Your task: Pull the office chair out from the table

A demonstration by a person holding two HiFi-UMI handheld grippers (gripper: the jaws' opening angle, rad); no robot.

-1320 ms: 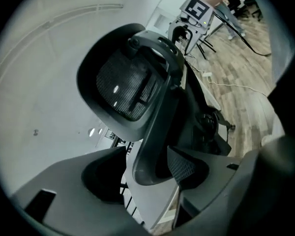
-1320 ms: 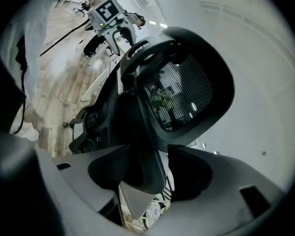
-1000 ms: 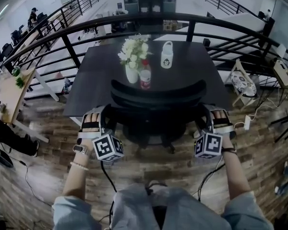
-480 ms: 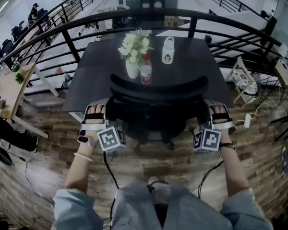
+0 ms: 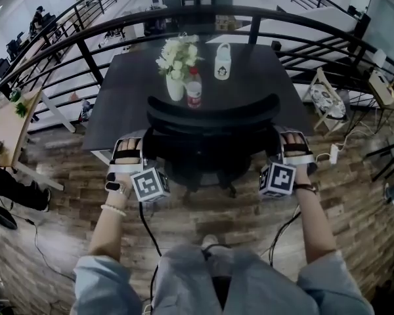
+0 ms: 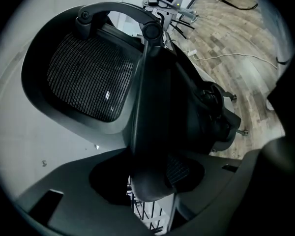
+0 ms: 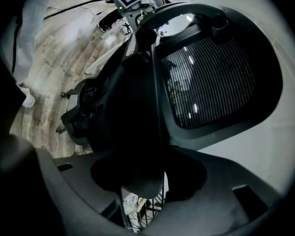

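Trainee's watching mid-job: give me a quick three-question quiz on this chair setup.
1. True or false: the office chair is turned with its back to the table.
2. What is between the jaws of the left tool and the right tool? A) an armrest each B) a cup C) nothing
3. How many items stand on the table?
Key: 1 false, it faces the table. 2 A: left armrest, right armrest; both tools' jaws have just been closing on them. 3 three: flower vase, bottle, white jug.
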